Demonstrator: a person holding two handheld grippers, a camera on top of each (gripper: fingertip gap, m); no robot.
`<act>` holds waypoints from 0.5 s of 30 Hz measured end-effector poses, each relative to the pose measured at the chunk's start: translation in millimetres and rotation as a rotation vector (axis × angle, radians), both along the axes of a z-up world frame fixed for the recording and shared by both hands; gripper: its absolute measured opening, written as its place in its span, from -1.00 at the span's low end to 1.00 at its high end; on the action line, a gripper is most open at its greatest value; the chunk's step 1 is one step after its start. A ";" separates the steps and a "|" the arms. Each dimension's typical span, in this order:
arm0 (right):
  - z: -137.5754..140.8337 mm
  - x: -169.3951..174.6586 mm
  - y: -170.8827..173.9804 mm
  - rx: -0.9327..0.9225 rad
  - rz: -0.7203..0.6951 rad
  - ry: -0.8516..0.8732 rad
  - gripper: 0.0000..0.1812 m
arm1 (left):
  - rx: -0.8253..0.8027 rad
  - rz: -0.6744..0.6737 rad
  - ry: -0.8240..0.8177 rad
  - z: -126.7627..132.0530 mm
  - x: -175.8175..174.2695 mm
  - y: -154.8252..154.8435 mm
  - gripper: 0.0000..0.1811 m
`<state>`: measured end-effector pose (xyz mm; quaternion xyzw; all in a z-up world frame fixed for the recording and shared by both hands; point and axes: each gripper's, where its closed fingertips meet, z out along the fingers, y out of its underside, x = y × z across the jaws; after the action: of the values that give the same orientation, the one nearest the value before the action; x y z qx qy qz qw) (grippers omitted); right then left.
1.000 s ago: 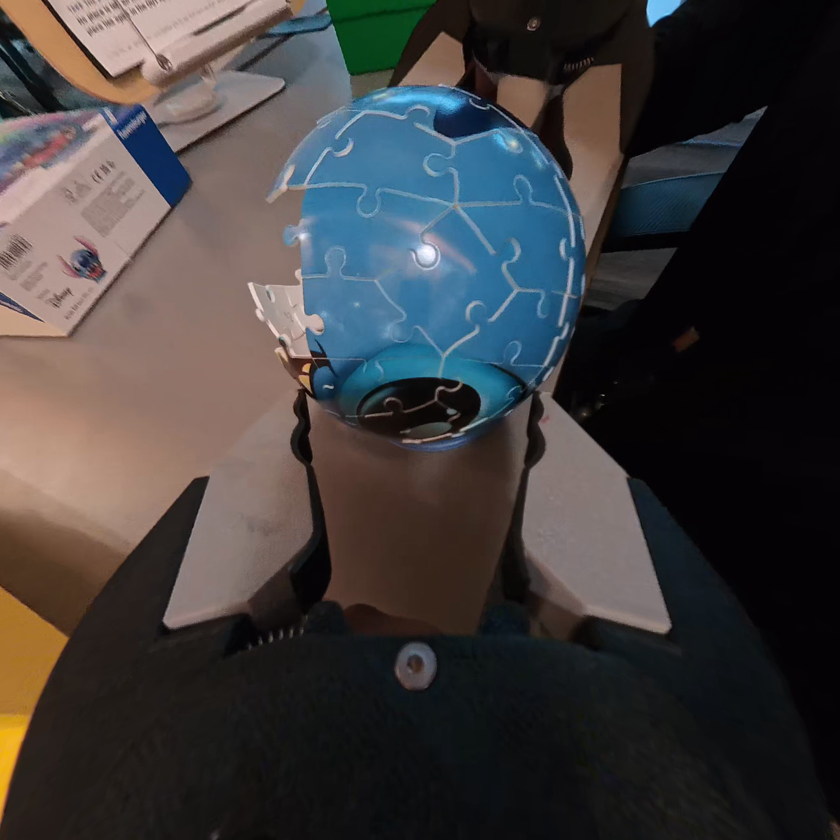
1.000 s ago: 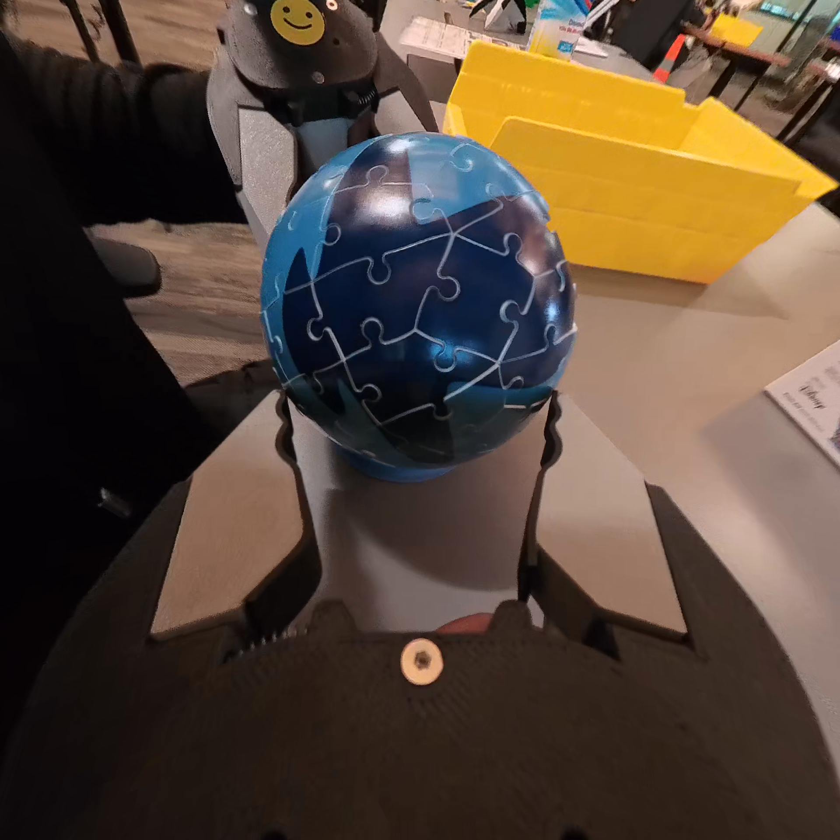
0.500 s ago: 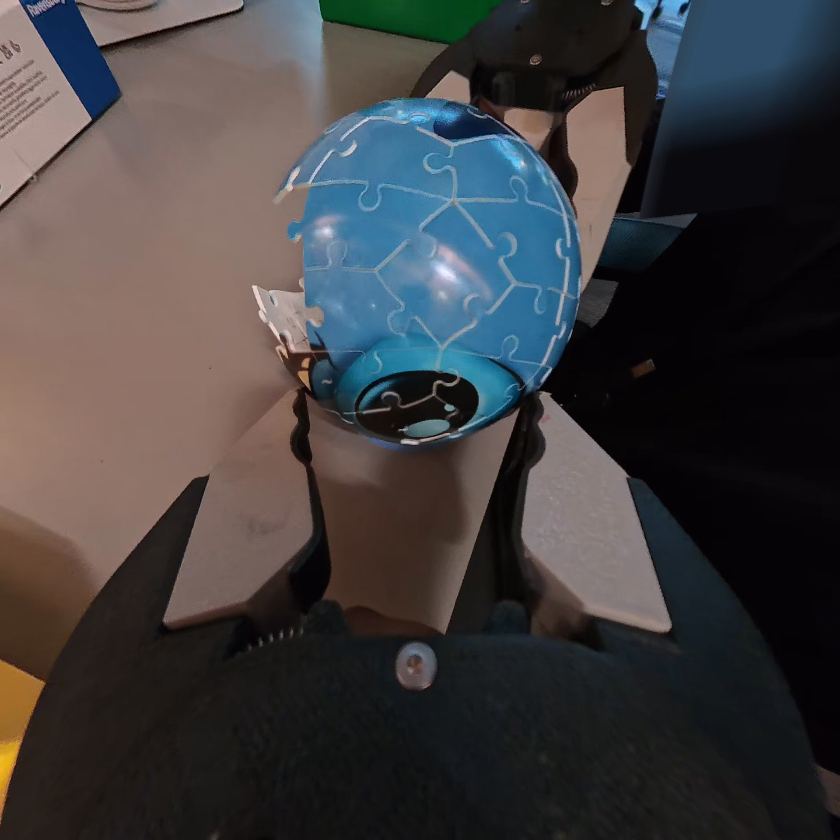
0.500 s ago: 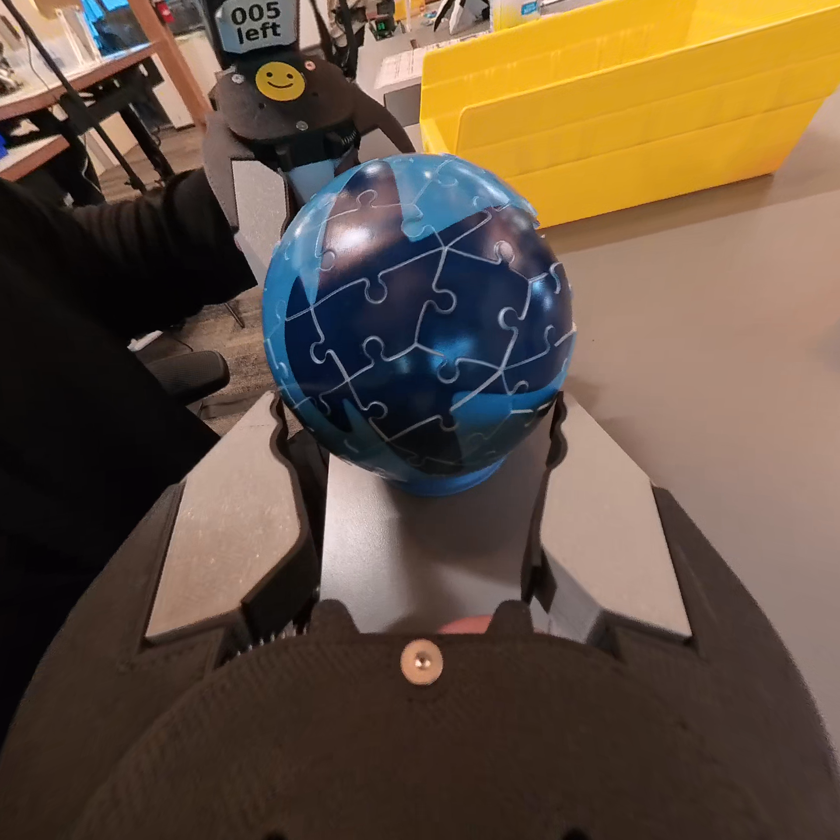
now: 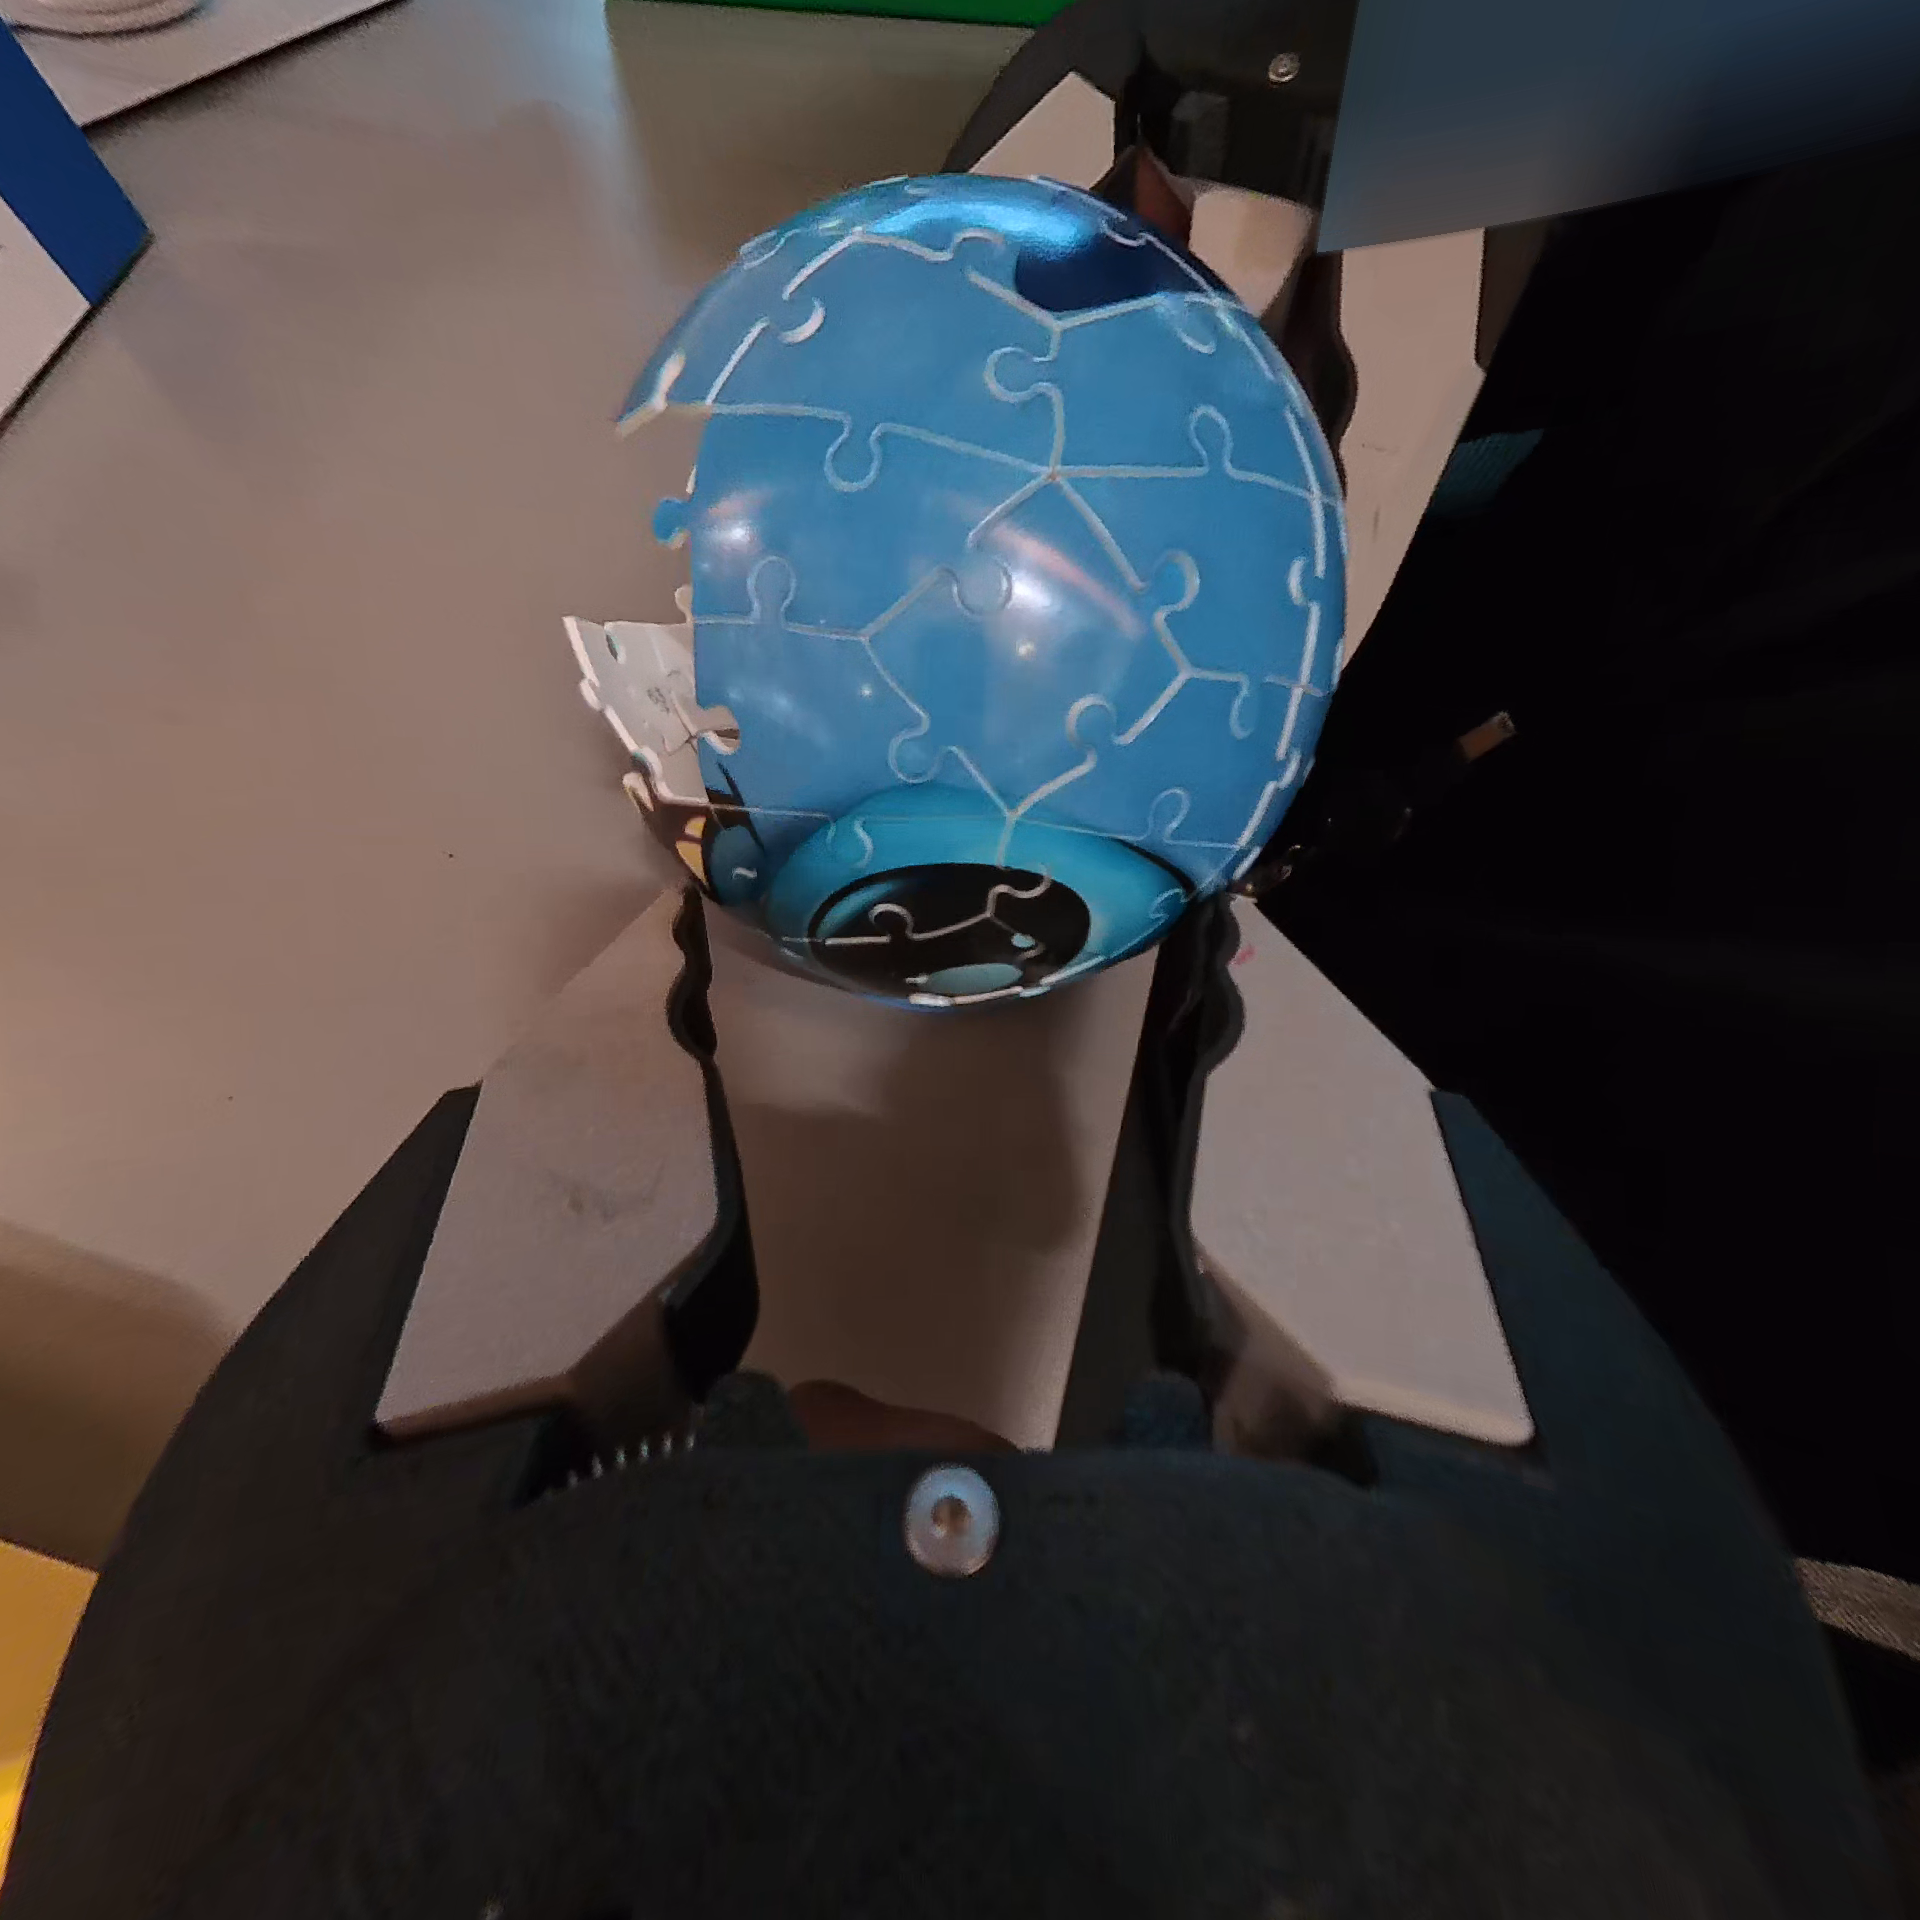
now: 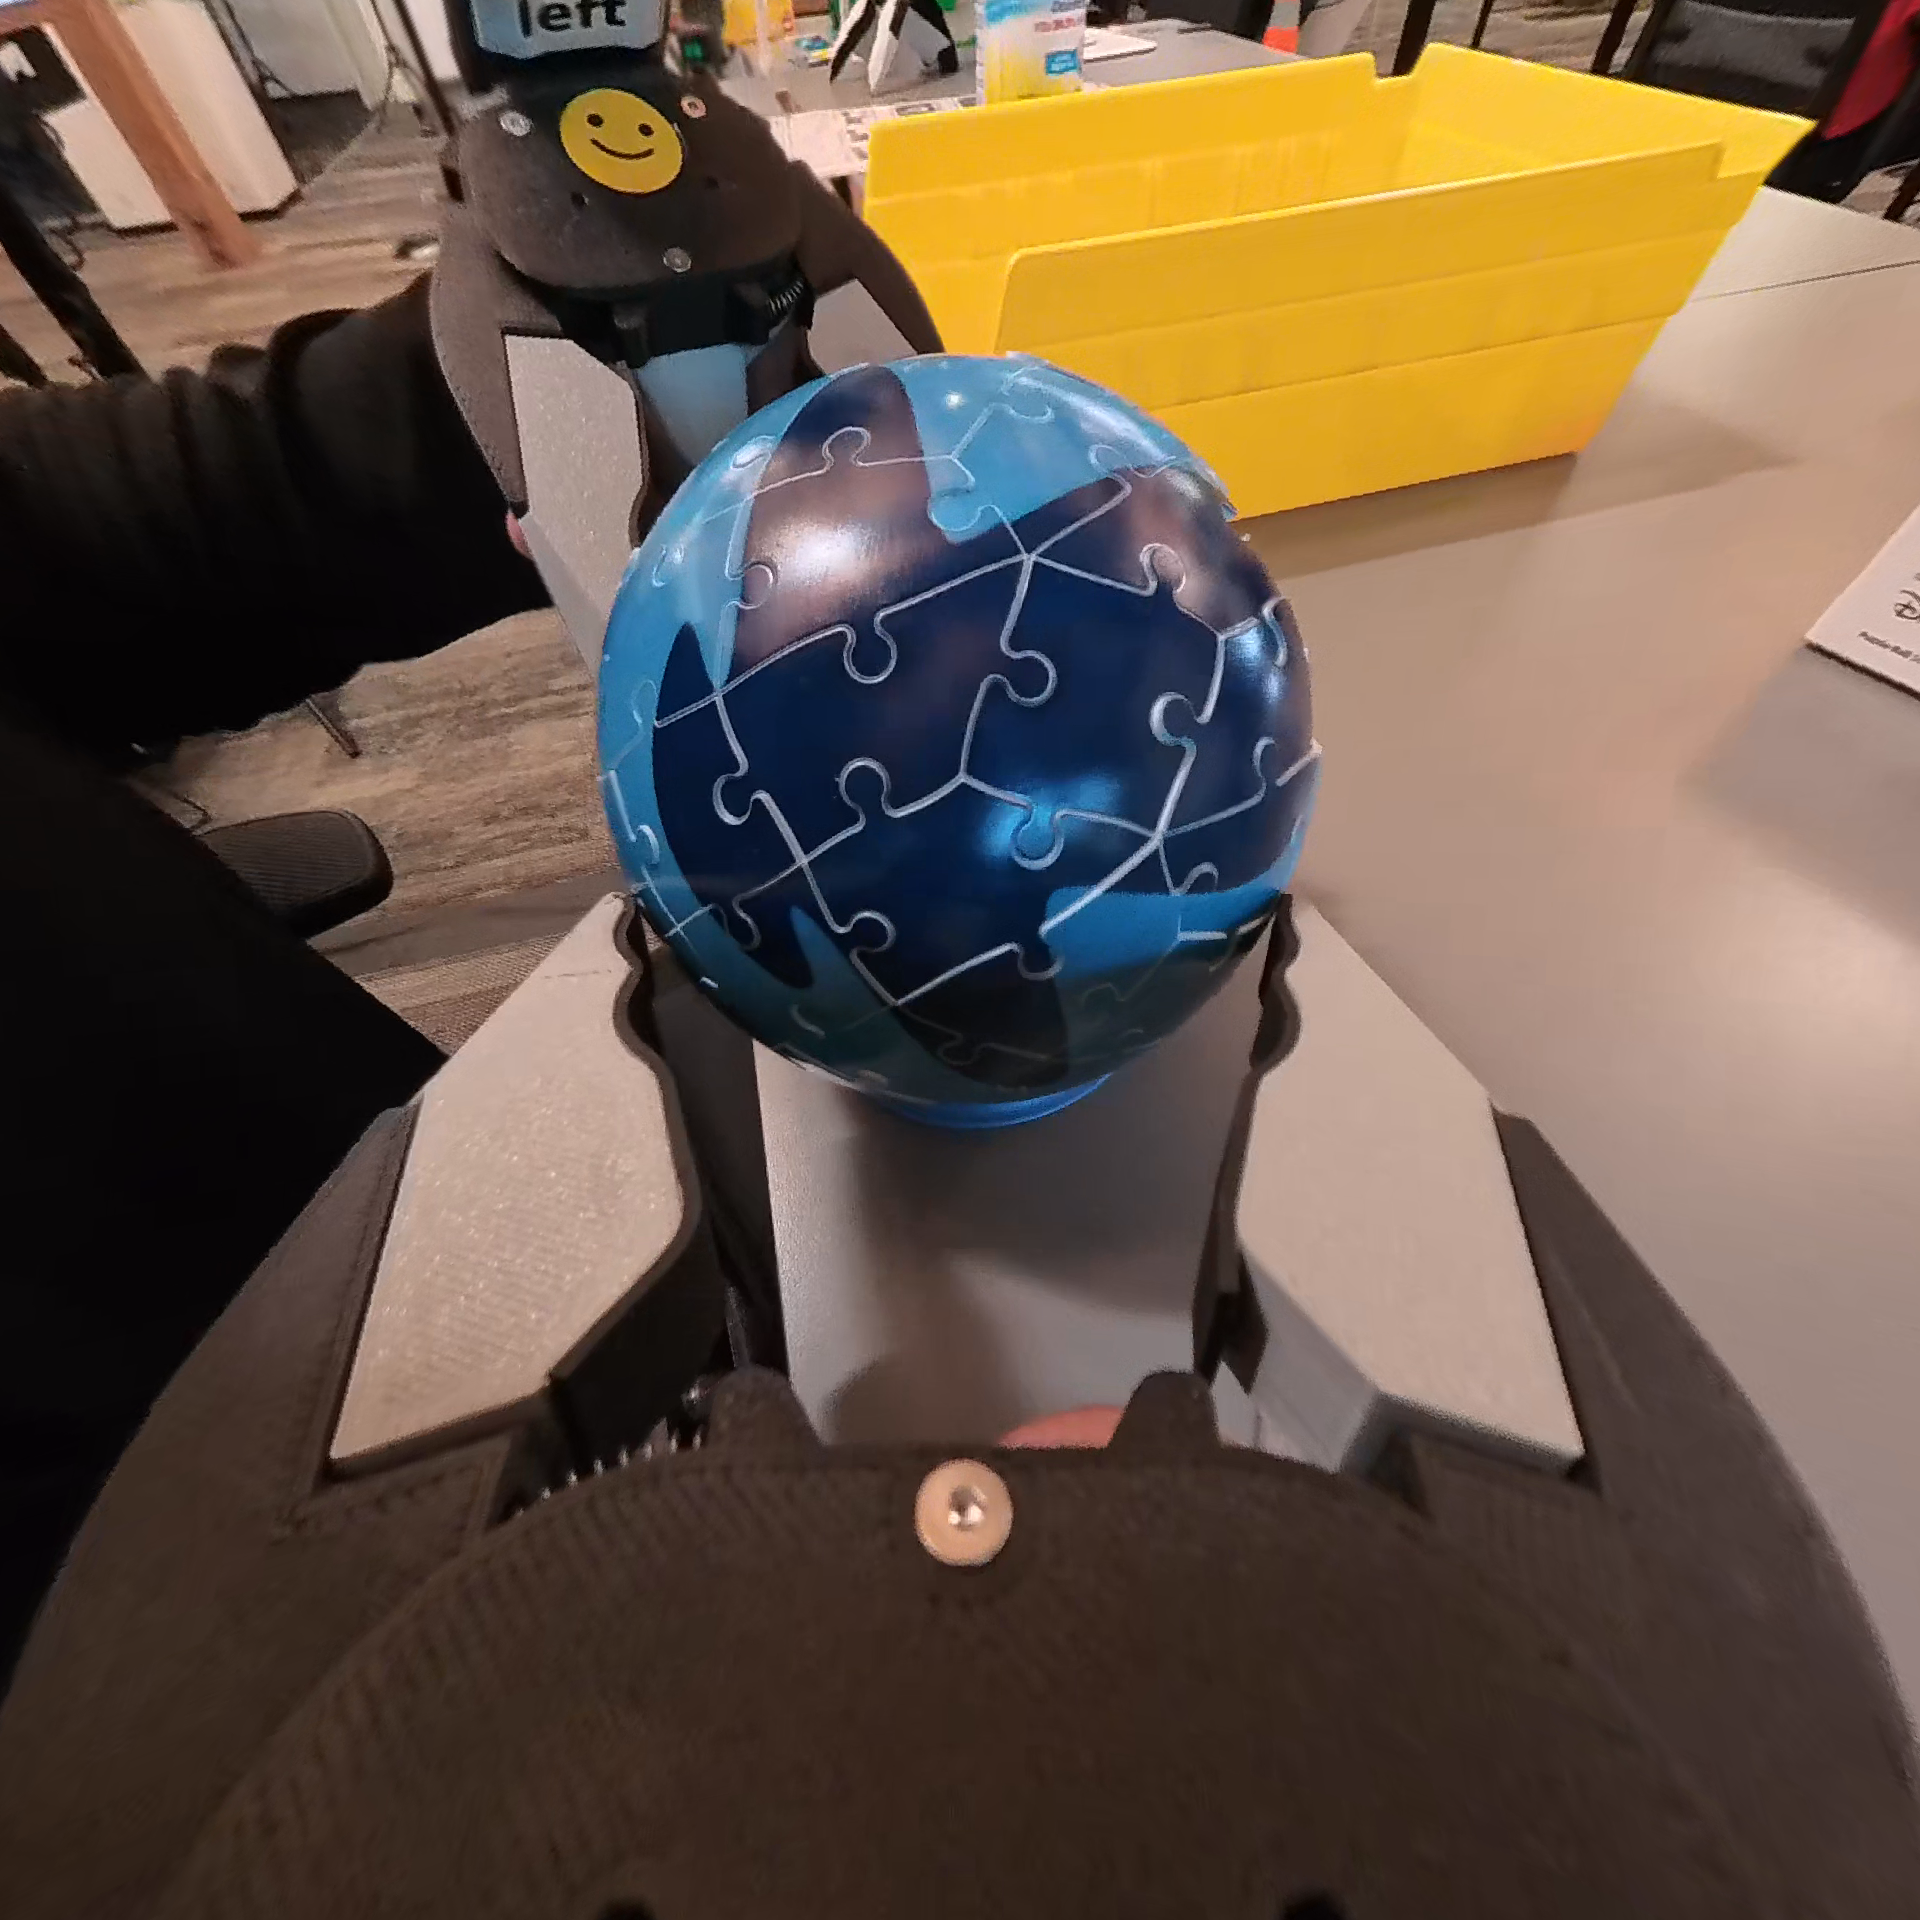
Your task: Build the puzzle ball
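Observation:
The puzzle ball [image 5: 1008, 603] is a glossy blue sphere of interlocked pieces. In the left wrist view its left side has a jagged open edge where white piece backs [image 5: 634, 675] show. My left gripper [image 5: 951, 914] is shut on the ball's lower sides. In the right wrist view the ball [image 6: 956, 748] shows dark blue patches, and my right gripper [image 6: 956, 920] is shut on it from the opposite side. Each gripper shows beyond the ball in the other's view: the right gripper [image 5: 1195, 125] and the left gripper [image 6: 623, 260]. The ball is low over the grey table [image 6: 1558, 831]; I cannot tell whether it touches.
A yellow bin [image 6: 1351, 260] stands on the table behind the ball. A blue and white box [image 5: 52, 239] is at the far left, and a white booklet [image 6: 1881, 623] at the right edge. A black sleeve [image 6: 208, 520] and a chair armrest [image 6: 301, 862] lie past the table edge.
Both grippers keep their hold on the ball. They have swung together, so the box has slid almost out of the left wrist view and the bin has shifted in the right wrist view.

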<state>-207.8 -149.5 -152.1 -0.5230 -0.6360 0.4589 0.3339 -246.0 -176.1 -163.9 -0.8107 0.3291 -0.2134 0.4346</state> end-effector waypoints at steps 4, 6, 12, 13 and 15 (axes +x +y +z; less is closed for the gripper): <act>0.1 4.2 0.8 0.009 -0.020 0.006 0.20 | 0.010 0.035 0.000 -0.5 -11.1 0.1 0.03; 0.4 6.7 0.9 0.000 -0.018 0.007 0.17 | 0.018 0.070 -0.020 0.7 -17.2 -0.9 0.01; -2.3 10.7 -0.1 -0.018 0.008 -0.015 0.16 | 0.039 0.215 -0.089 3.9 -30.3 -5.2 -0.06; -2.4 11.8 -0.4 -0.016 0.012 -0.015 0.15 | 0.044 0.246 -0.108 6.2 -32.9 -6.8 -0.07; -2.5 14.1 -0.5 -0.015 0.020 -0.016 0.15 | 0.051 0.295 -0.132 10.1 -36.9 -11.9 -0.10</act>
<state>-193.7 -150.0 -154.7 -0.5227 -0.6404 0.4626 0.3204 -283.0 -188.0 -153.8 -0.8232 0.1824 -0.1915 0.5023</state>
